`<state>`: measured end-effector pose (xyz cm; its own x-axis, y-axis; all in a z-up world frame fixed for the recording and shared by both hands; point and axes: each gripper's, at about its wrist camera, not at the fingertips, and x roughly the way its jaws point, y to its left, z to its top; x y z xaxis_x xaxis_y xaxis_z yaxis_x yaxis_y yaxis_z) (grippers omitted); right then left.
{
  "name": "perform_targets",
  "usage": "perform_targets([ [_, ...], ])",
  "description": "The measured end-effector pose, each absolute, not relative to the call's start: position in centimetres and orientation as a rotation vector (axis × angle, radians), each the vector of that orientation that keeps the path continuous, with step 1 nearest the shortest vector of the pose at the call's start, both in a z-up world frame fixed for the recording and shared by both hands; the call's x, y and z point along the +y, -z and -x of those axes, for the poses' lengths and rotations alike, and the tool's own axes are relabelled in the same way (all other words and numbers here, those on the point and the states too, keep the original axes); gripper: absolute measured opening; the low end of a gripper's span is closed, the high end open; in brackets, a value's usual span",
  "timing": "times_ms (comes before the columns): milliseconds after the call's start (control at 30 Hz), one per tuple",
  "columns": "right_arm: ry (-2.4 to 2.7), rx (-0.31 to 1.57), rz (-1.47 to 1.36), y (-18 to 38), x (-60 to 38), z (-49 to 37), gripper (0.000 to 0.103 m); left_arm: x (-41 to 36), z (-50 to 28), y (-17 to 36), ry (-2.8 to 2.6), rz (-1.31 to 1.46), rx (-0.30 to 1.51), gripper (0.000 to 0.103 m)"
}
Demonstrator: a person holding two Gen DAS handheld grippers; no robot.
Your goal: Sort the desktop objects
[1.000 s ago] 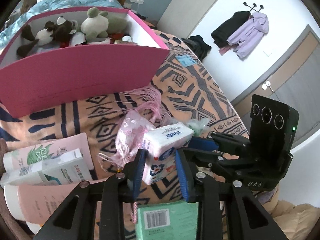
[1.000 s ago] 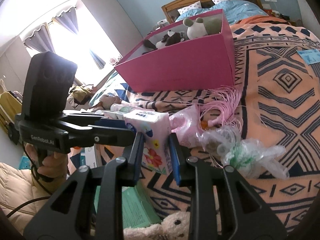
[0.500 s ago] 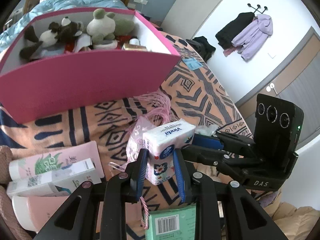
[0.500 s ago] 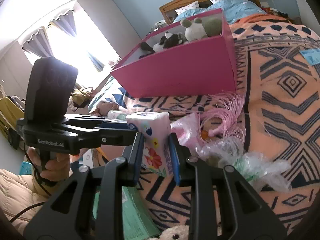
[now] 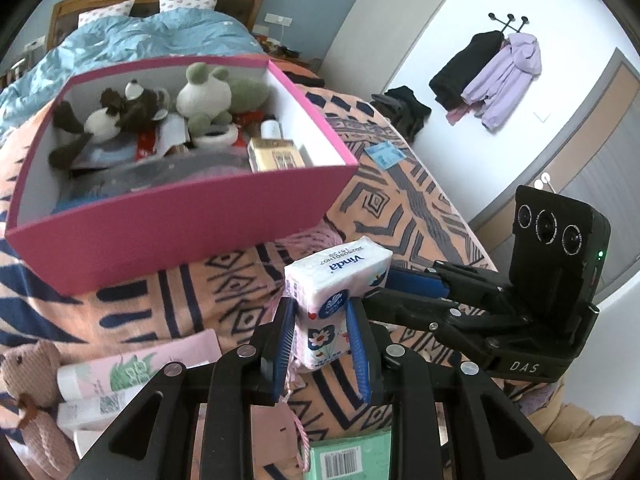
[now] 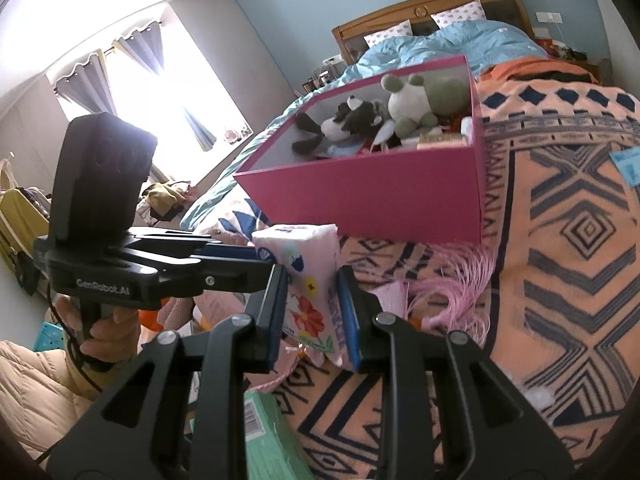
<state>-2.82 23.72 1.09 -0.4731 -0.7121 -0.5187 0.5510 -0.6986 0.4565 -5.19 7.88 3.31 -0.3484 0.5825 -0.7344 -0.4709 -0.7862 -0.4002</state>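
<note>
A white-and-pink Vinda tissue pack (image 5: 336,300) with a flower print is held in the air above the patterned blanket. My left gripper (image 5: 320,344) is shut on its lower part. My right gripper (image 6: 314,312) is shut on the same tissue pack (image 6: 308,284) from the other side; it also shows in the left wrist view (image 5: 416,282). A pink box (image 5: 192,220) stands ahead, open on top, holding plush toys (image 5: 200,96) and small packages. It also shows in the right wrist view (image 6: 372,196).
Below on the orange and navy blanket (image 6: 568,240) lie a green barcoded box (image 5: 352,456), pink tubes and cartons (image 5: 120,376), a brown teddy (image 5: 32,384) and pink tassels (image 6: 452,280). A blue card (image 5: 386,154) lies beyond the box.
Both grippers have lifted the tissue pack higher above the blanket. The inside of the pink box has come more into view.
</note>
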Motion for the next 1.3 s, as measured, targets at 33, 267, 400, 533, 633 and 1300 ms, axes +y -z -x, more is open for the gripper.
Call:
perform_targets([
  [33, 2.182, -0.291, -0.905, -1.3, 23.7, 3.0, 0.029, 7.9, 5.3, -3.5, -2.155, 1.235, -0.152, 0.026],
  [267, 2.185, -0.300, -0.883, -2.3, 23.9, 4.2, 0.029, 7.9, 6.6, -4.5, -2.167, 1.220, -0.148, 0.026],
  [400, 2.185, -0.299, -0.871, -2.8, 23.8, 5.0, 0.029, 7.9, 7.4, -5.1, -2.179, 1.210, -0.146, 0.026],
  [533, 2.188, -0.296, -0.858, -3.3, 23.8, 5.7, 0.029, 7.9, 7.8, -5.8, -2.193, 1.197, -0.132, 0.026],
  [633, 2.188, -0.299, -0.849, -3.7, 23.8, 6.1, 0.029, 7.9, 8.2, -6.2, -2.200, 1.191, -0.131, 0.026],
  [1300, 2.202, -0.255, -0.809, -5.8, 23.3, 8.7, 0.029, 7.3, 10.9, -7.9, -2.218, 1.172, -0.165, 0.026],
])
